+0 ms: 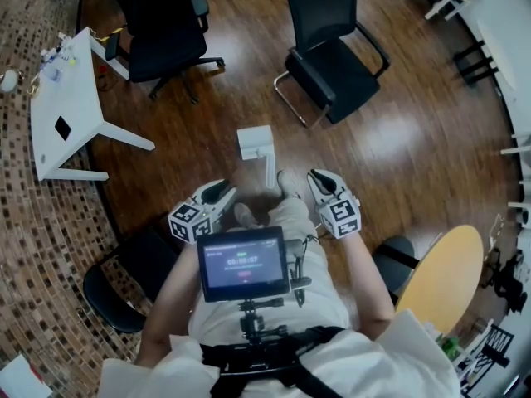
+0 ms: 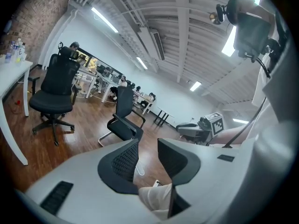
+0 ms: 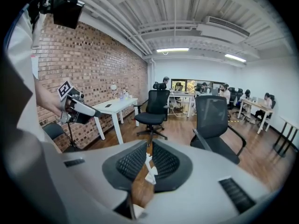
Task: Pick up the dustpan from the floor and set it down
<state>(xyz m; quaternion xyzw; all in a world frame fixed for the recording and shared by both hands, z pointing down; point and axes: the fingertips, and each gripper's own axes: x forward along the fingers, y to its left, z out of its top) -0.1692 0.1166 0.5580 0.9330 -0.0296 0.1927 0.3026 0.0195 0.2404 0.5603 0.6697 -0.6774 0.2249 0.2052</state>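
1. Screen (image 1: 243,264) on person's chest mount sits closest. It faces up, prob. so the wearer can read it while working.
2. Dustpan (image 1: 255,142) lies on the wood floor just ahead of person's feet. Its handle points back twd them, so it looks easy to grab. Not yet picked up.
3. Left gripper (image 1: 221,191) is held short of dustpan, to its left. Fingers are abt half apart w/ nothing between them.
4. Right gripper (image 1: 319,177) is short of dustpan, to its right. Fingers are pinched together and empty, and dustpan shows past them, well apart. Looks like a ready pose before the reach. Right would need opening first.
5. Count:
   - 1 dustpan
   - 2 grippers
   - 2 black chairs beyond dustpan: swivel chair (image 1: 162,23) and sled-base chair (image 1: 332,65)
   - 1 white table (image 1: 62,98) far left of dustpan
   - 1 round table (image 1: 444,276) to dustpan's near right
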